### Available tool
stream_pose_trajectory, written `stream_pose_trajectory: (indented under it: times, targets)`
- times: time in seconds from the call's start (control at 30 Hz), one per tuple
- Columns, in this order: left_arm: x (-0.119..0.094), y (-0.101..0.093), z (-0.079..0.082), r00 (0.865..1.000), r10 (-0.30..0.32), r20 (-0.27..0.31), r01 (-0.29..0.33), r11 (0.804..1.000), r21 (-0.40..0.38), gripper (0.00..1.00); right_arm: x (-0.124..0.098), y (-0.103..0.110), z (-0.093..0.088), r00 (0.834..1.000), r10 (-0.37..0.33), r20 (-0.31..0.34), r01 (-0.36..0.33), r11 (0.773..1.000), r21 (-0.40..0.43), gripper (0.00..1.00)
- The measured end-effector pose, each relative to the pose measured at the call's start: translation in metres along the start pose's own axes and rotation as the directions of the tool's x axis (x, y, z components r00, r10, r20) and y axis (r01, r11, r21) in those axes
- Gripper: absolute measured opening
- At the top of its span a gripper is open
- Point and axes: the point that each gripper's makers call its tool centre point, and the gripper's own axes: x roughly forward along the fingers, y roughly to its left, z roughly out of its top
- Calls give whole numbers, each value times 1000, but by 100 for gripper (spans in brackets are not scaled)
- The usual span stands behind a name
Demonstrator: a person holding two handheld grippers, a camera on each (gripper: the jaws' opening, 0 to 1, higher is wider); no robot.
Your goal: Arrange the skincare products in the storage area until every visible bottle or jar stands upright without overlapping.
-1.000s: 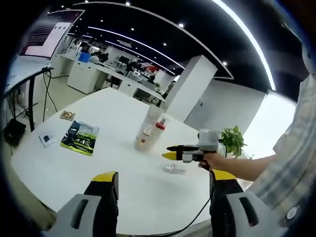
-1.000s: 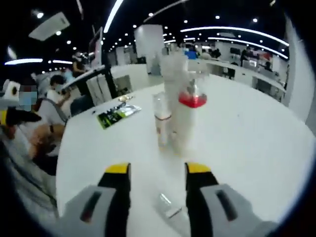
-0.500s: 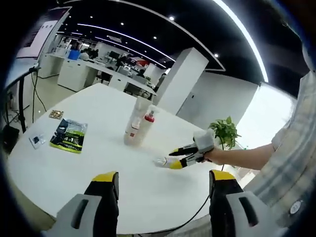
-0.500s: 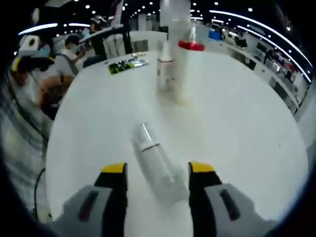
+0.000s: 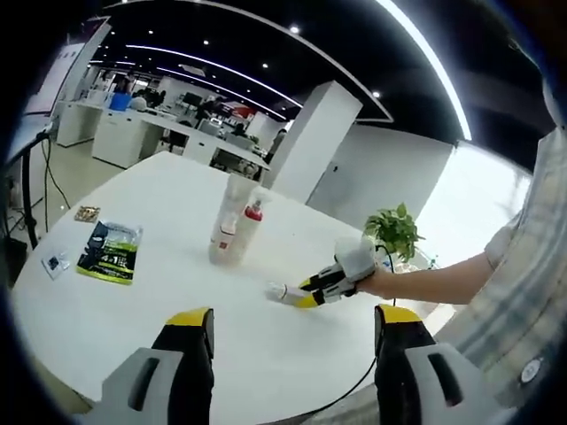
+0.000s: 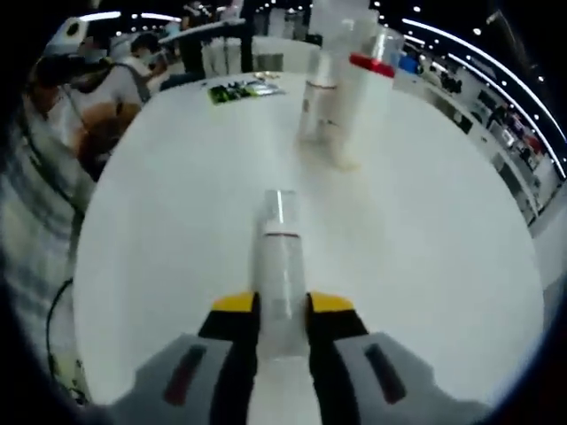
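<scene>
white round surface [image 5: 133, 310] in an open office. three bottles counted in all. two stand upright, touching or nearly so, near the middle of the surface: a tall clear bottle [image 6: 330, 80] and a white bottle with a red cap [image 6: 363, 97]; there may be a third slim one in that cluster, the blur makes it hard to tell. one clear bottle [image 6: 282, 266] lies on its side, apart from the standing pair, cap end pointing toward them.

right hand-held gripper [image 6: 283, 305]: jaws pressed in on the body of the lying clear bottle, one yellow-tipped jaw on each side, bottle running straight out between them. in the left gripper view the same hand-held gripper [image 5: 310, 290] is low on the surface, held by a person's hand, with the bottle's end sticking out past the tips.

left hand-held gripper [image 5: 288, 323]: jaws spread wide, nothing between them, held above the near edge of the surface.

also on the surface: one green packet [image 5: 110, 252], one small card [image 5: 55, 263], one small patterned item [image 5: 87, 213]. one potted plant [image 5: 394, 232] at the far edge.
</scene>
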Motion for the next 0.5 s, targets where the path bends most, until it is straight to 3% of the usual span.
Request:
stream_pose_trajectory:
  times: [0.07, 0.17, 0.2, 0.33, 0.37, 0.43, 0.5]
  targets:
    - [2, -1, 1, 1000, -7, -2, 7, 1000, 4, 76, -5, 1, 3, 999, -34, 30, 33, 999, 37, 18]
    - [5, -2, 2, 1000, -12, 2, 12, 1000, -2, 76, -13, 12, 21, 987, -35, 160, 6, 984, 178, 18]
    - [5, -2, 2, 1000, -15, 3, 15, 1000, -9, 76, -19, 21, 32, 975, -26, 219, -30, 968, 247, 18]
    - [10, -4, 0, 1000, -31, -8, 30, 999, -24, 76, -34, 51, 66, 910, 19, 415, -195, 902, 386, 18]
    - [12, -4, 0, 999, -36, -11, 36, 999, -28, 76, -38, 68, 78, 882, 61, 467, -251, 900, 356, 18]
    - [14, -5, 1, 999, -47, -9, 46, 998, -44, 75, -43, 86, 90, 861, 95, 500, -289, 899, 328, 18]
    - [16, -7, 2, 998, -58, -1, 58, 996, -70, 75, -55, 110, 113, 791, 148, 594, -394, 865, 309, 18]
